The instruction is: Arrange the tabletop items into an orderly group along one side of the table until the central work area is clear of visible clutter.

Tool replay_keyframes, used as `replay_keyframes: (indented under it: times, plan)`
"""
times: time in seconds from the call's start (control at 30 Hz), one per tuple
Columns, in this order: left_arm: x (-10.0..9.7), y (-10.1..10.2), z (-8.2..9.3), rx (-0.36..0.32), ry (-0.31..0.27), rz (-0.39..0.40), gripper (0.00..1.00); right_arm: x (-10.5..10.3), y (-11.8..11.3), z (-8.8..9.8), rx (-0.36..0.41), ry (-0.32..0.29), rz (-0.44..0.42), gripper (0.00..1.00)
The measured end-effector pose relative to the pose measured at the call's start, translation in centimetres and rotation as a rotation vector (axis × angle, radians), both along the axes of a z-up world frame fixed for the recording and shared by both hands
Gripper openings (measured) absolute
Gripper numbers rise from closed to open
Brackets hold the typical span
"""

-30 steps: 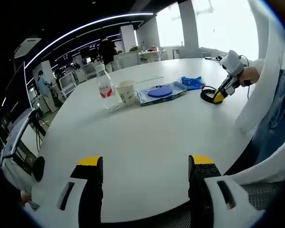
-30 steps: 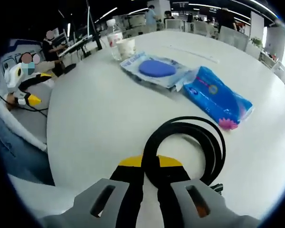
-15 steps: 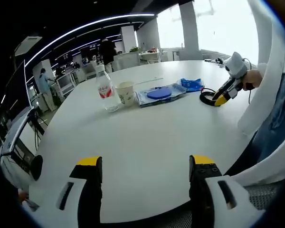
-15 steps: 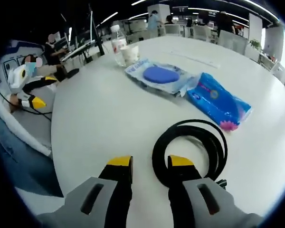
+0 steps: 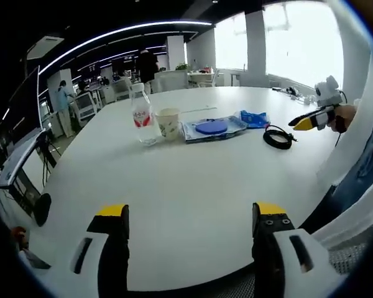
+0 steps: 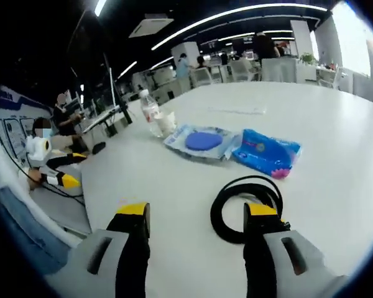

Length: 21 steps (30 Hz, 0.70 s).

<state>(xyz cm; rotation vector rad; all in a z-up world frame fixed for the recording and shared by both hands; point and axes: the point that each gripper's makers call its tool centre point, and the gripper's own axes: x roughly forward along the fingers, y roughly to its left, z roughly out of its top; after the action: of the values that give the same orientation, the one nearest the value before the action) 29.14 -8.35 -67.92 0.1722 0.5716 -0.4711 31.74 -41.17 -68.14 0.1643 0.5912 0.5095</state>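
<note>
On the white round table point(image 5: 193, 186), the items lie in a loose row along its far side. In the left gripper view the row runs left to right: a clear water bottle point(image 5: 139, 115) standing upright with a red label whose writing is too small to read, a paper cup point(image 5: 168, 122) upright just beside it with its mouth up, a clear packet holding a blue disc point(image 5: 211, 127) lying flat, a blue tissue pack point(image 5: 253, 117) touching the packet's far end, and a coiled black cable point(image 5: 278, 136) lying flat a little apart from the pack.

In the right gripper view the blue tissue pack point(image 6: 265, 153) lies with its long axis running from upper left to lower right, a pink flower printed at its near corner; its other print cannot be read. The packet with the blue disc point(image 6: 203, 141) lies beside it, long axis pointing toward the paper cup point(image 6: 166, 122) and water bottle point(image 6: 151, 112).

The left gripper point(image 5: 189, 218) hovers over the near bare part of the table, its yellow-tipped jaws wide apart and holding nothing. The right gripper point(image 6: 200, 214) also has its jaws spread apart; the coiled black cable point(image 6: 245, 198) lies on the table between them, toward the right jaw, unclamped. In the left gripper view the right gripper point(image 5: 306, 123) is held in a hand above the table edge, near the cable.
</note>
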Motion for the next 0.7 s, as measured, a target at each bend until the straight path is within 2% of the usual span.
replay_keyframes:
  times: [0.17,0.4,0.7]
  plan:
    - [0.1,0.1,0.0,-0.024,0.01,0.015,0.86,-1.4,-1.2,0.1,0.022,-0.007,-0.052,0.77]
    - [0.1,0.0,-0.3,-0.04,0.029,0.018,0.86,-3.8,-3.3,-0.4,0.04,0.011,-0.135,0.8]
    - [0.0,-0.2,-0.3,-0.047,0.037,0.015,0.86,-5.1,-4.5,-1.1,0.05,0.034,-0.197,0.78]
